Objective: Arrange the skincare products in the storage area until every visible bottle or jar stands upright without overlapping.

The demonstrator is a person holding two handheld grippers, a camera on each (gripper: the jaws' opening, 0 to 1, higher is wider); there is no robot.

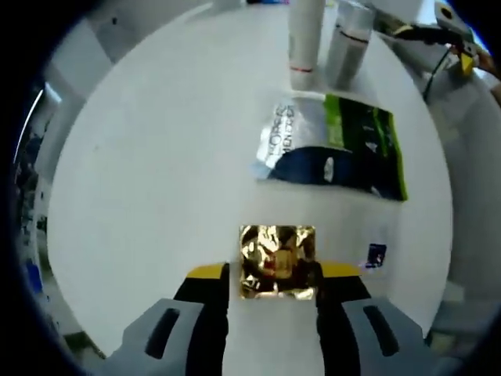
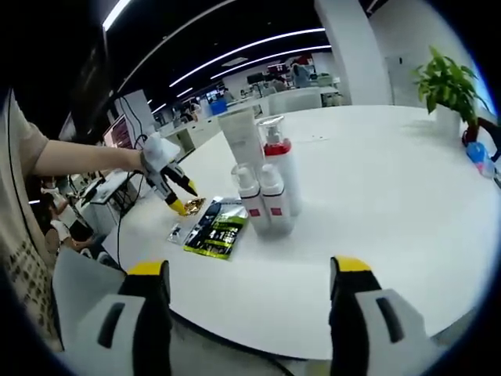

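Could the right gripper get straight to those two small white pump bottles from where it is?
Probably yes. The right gripper is open and empty, and the two pump bottles stand upright ahead of it with bare white table between. The green sachet lies off to the side.

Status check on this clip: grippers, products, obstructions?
Left gripper closing around gold foil sachet. Right gripper open, empty. Bottles upright, clustered. Green-black pouch lying flat nearby.

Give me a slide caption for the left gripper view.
Left tool closing around a gold foil sachet on the white table, near a green-and-black packet.
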